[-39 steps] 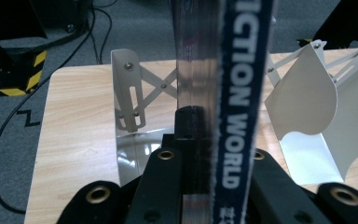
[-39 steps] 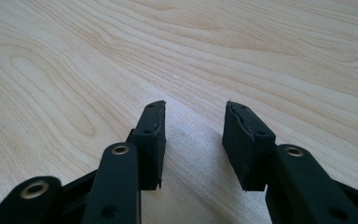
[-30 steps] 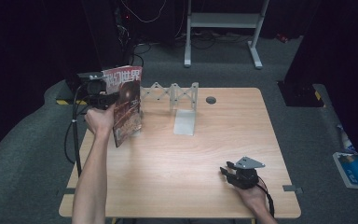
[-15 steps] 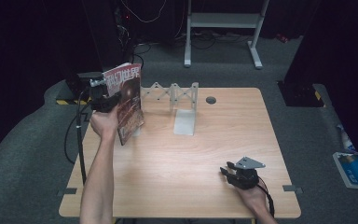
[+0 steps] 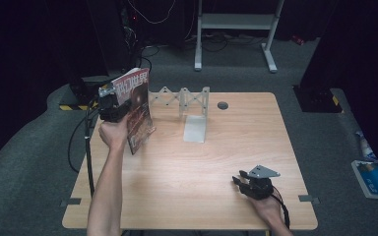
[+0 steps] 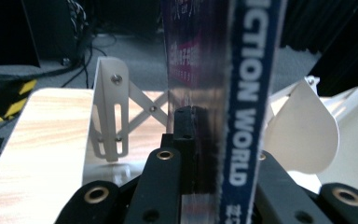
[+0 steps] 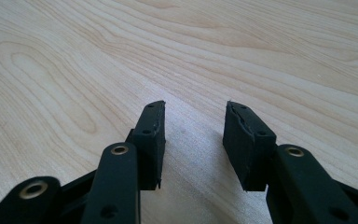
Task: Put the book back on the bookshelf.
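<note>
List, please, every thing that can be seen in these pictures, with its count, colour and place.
thin red-covered magazine with a blue spine: one, red and blue, held upright above the table's far left part
white metal expanding book rack: one, white, standing at the far middle of the table
light wooden table: one, pale wood, centre of the high view
round grey cable hole: one, grey, far side of the table, right of the rack
blue booklet: one, blue and white, on the grey carpet at the right
white metal frame: one, white, on the floor beyond the table
left gripper: one, black, shut on the magazine
right gripper: one, black, open, resting on the table's near right part
</note>
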A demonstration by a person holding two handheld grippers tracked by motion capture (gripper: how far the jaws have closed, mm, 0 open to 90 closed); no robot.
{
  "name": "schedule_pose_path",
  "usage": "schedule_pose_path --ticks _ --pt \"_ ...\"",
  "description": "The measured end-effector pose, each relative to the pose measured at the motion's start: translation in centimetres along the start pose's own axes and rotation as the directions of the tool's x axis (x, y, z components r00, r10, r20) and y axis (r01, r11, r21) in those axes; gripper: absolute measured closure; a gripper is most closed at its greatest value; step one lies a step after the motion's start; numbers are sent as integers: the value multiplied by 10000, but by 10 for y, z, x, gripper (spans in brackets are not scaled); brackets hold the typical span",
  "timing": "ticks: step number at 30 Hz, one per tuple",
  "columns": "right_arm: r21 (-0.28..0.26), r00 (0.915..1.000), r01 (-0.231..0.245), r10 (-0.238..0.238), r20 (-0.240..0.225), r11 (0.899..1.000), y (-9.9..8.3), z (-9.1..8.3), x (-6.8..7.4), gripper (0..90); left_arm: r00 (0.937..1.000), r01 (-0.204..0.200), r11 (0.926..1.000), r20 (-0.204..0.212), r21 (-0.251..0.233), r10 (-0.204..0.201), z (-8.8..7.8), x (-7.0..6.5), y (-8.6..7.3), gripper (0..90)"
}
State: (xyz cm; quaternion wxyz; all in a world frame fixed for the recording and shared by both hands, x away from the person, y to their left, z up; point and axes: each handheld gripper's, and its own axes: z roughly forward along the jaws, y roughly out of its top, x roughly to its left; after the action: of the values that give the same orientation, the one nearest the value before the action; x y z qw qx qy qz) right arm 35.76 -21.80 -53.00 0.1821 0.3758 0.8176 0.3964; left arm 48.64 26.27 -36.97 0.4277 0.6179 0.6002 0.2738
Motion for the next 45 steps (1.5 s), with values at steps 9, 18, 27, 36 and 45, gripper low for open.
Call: schedule_pose_path --ticks 9,18,27,36,45 --pt "-12 10000 33 -33 3 10000 0 0 0 586 9999 -22 9963 103 863 13 1 5 2 822" --pt "-12 10000 -8 8 -23 10000 0 0 0 585 9973 -735 9794 65 1882 736 2 -2 12 809" --pt "-28 10000 -60 60 -61 10000 0 0 0 580 9941 -991 9521 -127 2893 1074 -2 0 21 805" --pt "-40 9999 -92 91 -100 9999 0 0 -1 577 9934 -976 9191 -188 3818 1133 -4 -1 34 776" --pt "-36 9999 -85 84 -105 10000 0 0 -1 577 9971 -735 9097 105 4087 758 -5 1 36 828"
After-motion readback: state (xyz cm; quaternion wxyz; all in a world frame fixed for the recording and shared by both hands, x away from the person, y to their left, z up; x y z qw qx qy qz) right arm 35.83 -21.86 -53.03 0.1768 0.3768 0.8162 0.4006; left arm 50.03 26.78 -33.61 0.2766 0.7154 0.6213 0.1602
